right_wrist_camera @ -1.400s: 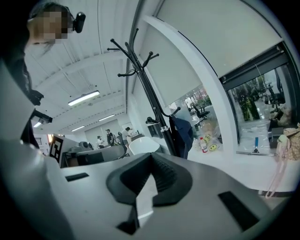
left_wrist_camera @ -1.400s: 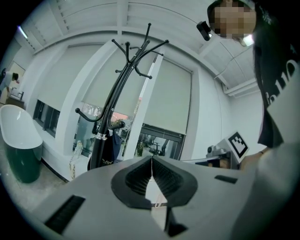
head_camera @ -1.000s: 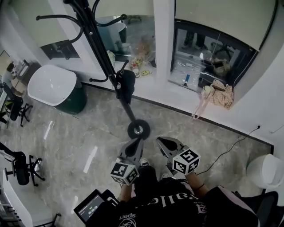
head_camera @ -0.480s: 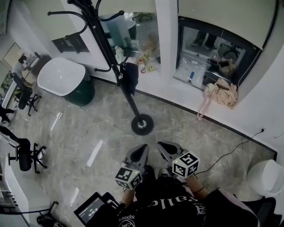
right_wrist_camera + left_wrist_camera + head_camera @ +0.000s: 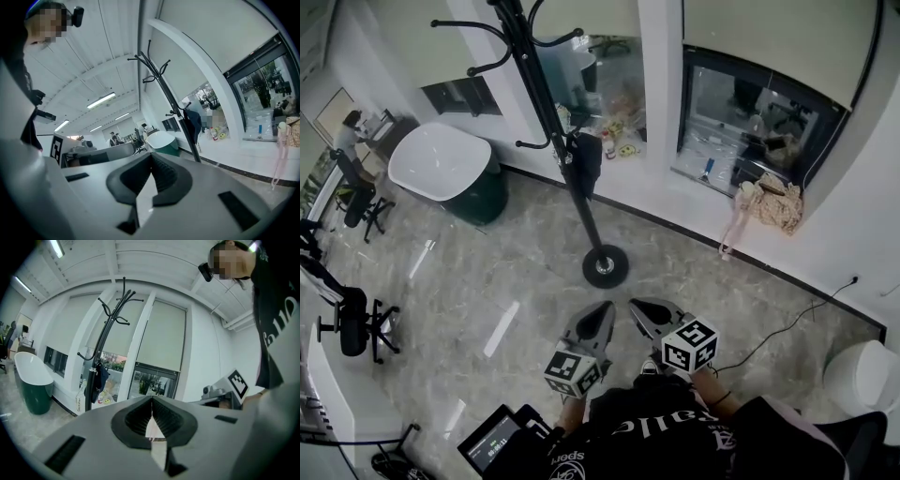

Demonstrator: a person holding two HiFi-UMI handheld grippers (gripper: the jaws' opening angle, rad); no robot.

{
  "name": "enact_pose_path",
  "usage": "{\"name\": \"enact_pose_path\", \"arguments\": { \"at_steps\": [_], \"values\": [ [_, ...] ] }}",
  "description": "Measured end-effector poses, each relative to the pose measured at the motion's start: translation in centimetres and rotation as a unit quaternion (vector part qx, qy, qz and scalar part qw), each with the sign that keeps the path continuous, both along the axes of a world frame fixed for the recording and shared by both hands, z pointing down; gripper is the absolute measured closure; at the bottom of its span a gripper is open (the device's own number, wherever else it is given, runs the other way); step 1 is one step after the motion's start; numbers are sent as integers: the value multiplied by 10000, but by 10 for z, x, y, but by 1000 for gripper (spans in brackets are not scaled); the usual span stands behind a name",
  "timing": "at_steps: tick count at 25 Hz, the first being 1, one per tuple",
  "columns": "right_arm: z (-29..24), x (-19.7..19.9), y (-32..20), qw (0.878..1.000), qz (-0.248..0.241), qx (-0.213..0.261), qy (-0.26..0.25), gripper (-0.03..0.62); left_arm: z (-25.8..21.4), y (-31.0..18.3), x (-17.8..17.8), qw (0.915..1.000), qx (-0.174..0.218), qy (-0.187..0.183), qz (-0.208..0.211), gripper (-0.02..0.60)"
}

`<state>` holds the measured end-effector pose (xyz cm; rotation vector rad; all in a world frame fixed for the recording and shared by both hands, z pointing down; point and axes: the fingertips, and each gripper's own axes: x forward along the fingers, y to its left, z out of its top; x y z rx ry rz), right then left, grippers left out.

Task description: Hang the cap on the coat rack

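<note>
Shifted slightly right in frame, the cap [image 5: 585,157] hangs on the coat rack [image 5: 546,103], so the left gripper [image 5: 602,310] and right gripper [image 5: 638,307] wait low, clenched and empty.

1. Site type: open-plan office or showroom interior.
2. Reference item: coat rack [image 5: 580,204], standing on a polished stone floor [image 5: 478,272].
3. Left of the coat rack: black office chairs [image 5: 352,333] and a person at a desk [image 5: 352,124].
4. Behind it: large glazing [image 5: 750,103].
5. Beside it: white tub [image 5: 441,161] on a green base.
6. Overhead: ceiling strip lights [image 5: 101,100].
</note>
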<state>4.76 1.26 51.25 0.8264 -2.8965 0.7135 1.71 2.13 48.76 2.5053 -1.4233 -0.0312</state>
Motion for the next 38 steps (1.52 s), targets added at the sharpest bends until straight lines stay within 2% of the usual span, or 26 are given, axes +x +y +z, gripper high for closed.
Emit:
{"name": "enact_pose_path", "arguments": {
  "at_steps": [6,14,25,38],
  "values": [
    [-6,-31,41,10000,-10,-23,-65,579,-2,45,-32,10000,-13,-47,-37,578],
    [6,-70,109,9998,-16,-201,88,579,8,101,-73,9999,-77,-45,-53,577],
    [11,-72,146,9994,173,-214,189,579,12,138,-79,9999,-85,74,116,577],
    [7,-77,156,9996,121,-156,176,579,7,156,-88,10000,-50,50,0,577]
  ]
}}
